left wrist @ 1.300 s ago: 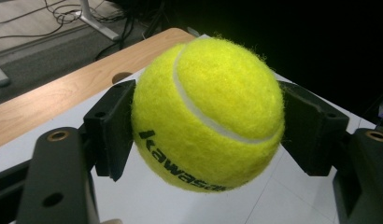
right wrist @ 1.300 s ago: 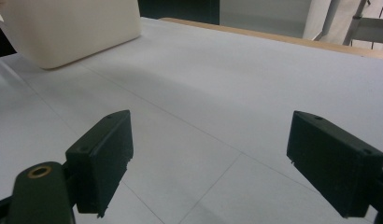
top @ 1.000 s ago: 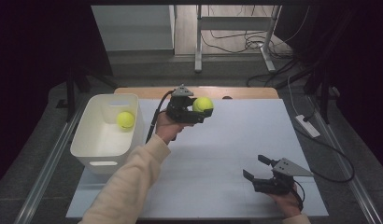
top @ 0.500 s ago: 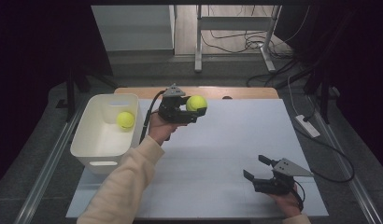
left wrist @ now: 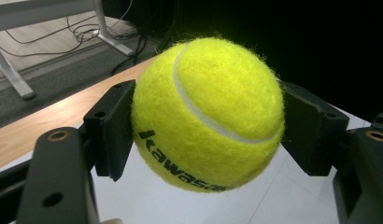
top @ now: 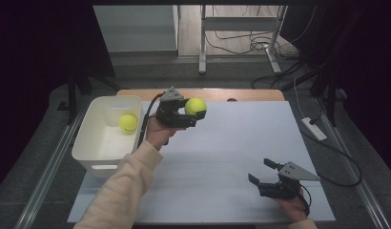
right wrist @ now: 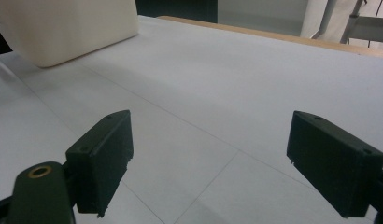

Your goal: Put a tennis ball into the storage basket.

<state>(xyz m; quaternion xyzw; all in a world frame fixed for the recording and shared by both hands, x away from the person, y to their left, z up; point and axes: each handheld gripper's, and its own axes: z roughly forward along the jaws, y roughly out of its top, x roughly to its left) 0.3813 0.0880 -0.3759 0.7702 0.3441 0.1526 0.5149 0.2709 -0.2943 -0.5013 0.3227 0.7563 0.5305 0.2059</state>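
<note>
White tabletop point(top: 222, 157) carries a bin point(top: 91, 148) holding one ball point(top: 128, 122), toward which the left gripper point(top: 191, 114), jaws clamped on a second ball point(top: 195, 106), has shifted leftward, nearing its drop, while the right gripper point(top: 261, 177) rests with jaws apart.

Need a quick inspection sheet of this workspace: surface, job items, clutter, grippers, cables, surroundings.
Surface: white table top, wooden edge at far side.
Job's things: held tennis ball above the table; second tennis ball inside white bin at left.
Clutter: nothing seen.
Grippers: left gripper shut on held tennis ball; right gripper open, near edge.
Cables: floor cables behind table; power strip at right.
Surroundings: dark room, table legs.
</note>
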